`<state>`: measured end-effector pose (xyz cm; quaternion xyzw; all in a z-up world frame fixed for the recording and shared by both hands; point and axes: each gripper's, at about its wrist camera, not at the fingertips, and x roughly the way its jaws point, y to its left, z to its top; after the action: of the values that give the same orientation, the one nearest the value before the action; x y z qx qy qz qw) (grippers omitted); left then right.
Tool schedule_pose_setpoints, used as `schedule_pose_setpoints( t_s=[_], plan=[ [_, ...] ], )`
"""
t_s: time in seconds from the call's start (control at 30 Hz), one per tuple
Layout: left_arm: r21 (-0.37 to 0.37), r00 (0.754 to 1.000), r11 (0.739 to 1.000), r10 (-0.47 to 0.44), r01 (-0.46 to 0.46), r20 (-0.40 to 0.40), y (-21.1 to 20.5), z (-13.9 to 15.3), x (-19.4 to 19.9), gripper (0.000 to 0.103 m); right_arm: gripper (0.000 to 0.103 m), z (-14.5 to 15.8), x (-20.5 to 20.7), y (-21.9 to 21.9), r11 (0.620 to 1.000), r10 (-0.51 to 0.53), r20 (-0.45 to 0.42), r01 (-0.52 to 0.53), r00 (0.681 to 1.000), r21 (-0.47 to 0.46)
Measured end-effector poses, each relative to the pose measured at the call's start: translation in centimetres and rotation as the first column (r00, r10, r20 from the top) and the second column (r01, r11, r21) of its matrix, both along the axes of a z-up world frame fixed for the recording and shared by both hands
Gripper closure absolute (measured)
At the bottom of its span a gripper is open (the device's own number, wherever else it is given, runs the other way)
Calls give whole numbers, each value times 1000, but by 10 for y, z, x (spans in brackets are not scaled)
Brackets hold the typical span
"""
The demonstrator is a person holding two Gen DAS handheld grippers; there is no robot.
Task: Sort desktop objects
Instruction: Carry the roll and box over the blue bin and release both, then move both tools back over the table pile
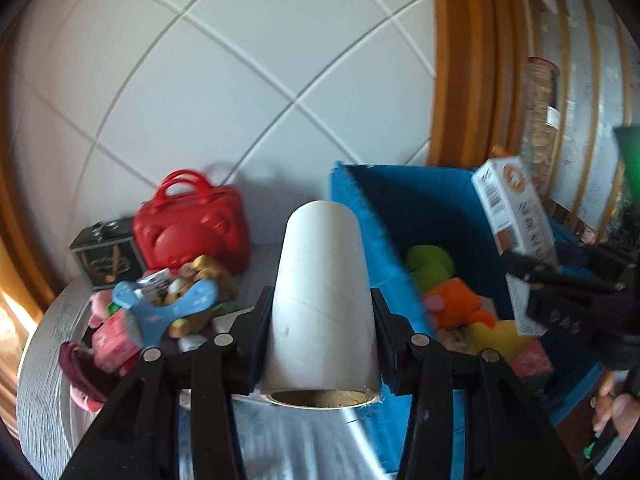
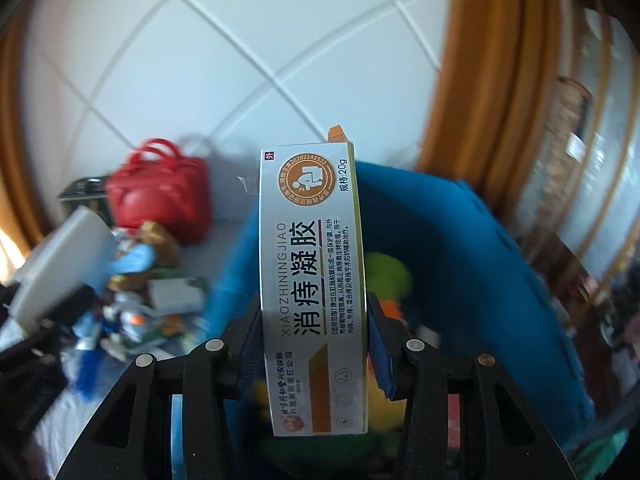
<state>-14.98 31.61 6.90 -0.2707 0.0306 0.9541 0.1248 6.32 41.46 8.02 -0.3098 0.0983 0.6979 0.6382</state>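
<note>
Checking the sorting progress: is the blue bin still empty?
No, the blue bin already holds a green plush, an orange toy and a yellow one.

White cardboard tube (image 1: 322, 300) – hollow, open end toward cam, upright-ish, clamped w/ pads on both sides, up over the table edge. White/silver med box (image 2: 312, 292) w/ orange seal – long axis upright, clamped at lower half. Blue bin (image 1: 440, 200) behind both, soft toys inside; loose pile (image 1: 168, 300) left of bin.
</note>
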Motion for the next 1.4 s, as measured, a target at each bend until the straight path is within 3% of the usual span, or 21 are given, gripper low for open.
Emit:
schedule_pose_setpoints(
  t_s=[0.17, 0.37, 0.67, 0.7, 0.73, 0.77, 0.8, 0.83, 0.97, 1.1, 1.4],
  plan=[
    [-18, 998, 998, -68, 68, 1, 61, 7, 5, 59, 58, -12, 56, 14, 997, -62, 10, 62, 998, -42],
    [-53, 992, 991, -122, 124, 42, 115, -6, 11, 59, 58, -13, 106, 11, 992, -107, 27, 109, 994, -58],
    [-96, 984, 983, -144, 154, 102, 145, -27, 13, 59, 57, -34, 134, 18, 986, -94, 33, 97, 995, -134],
    [-95, 985, 984, -141, 151, 102, 145, -27, 14, 53, 54, -34, 133, 16, 987, -94, 34, 98, 995, -130],
    [-98, 987, 985, -131, 140, 94, 144, -27, 15, 47, 40, -34, 133, 15, 987, -99, 37, 102, 994, -121],
    [-99, 990, 987, -118, 125, 79, 141, -26, 17, 31, 20, -33, 133, 14, 988, -102, 40, 106, 994, -113],
    [-96, 992, 988, -111, 117, 60, 138, -24, 19, 18, 13, -32, 132, 11, 990, -102, 47, 106, 994, -96],
    [-92, 993, 990, -108, 112, 42, 136, -22, 22, 16, 8, -31, 132, 10, 990, -101, 51, 105, 994, -90],
    [-74, 995, 993, -95, 96, 18, 123, -15, 28, 15, 0, -29, 129, 9, 990, -115, 46, 118, 992, -73],
    [-36, 997, 997, -75, 75, 4, 101, -8, 35, 14, 0, -25, 121, 5, 994, -95, 23, 96, 995, -58],
    [11, 994, 997, 83, -82, -72, 19, -8, 53, 14, 0, -5, 60, -33, 995, 93, -76, -89, 993, 48]
  ],
)
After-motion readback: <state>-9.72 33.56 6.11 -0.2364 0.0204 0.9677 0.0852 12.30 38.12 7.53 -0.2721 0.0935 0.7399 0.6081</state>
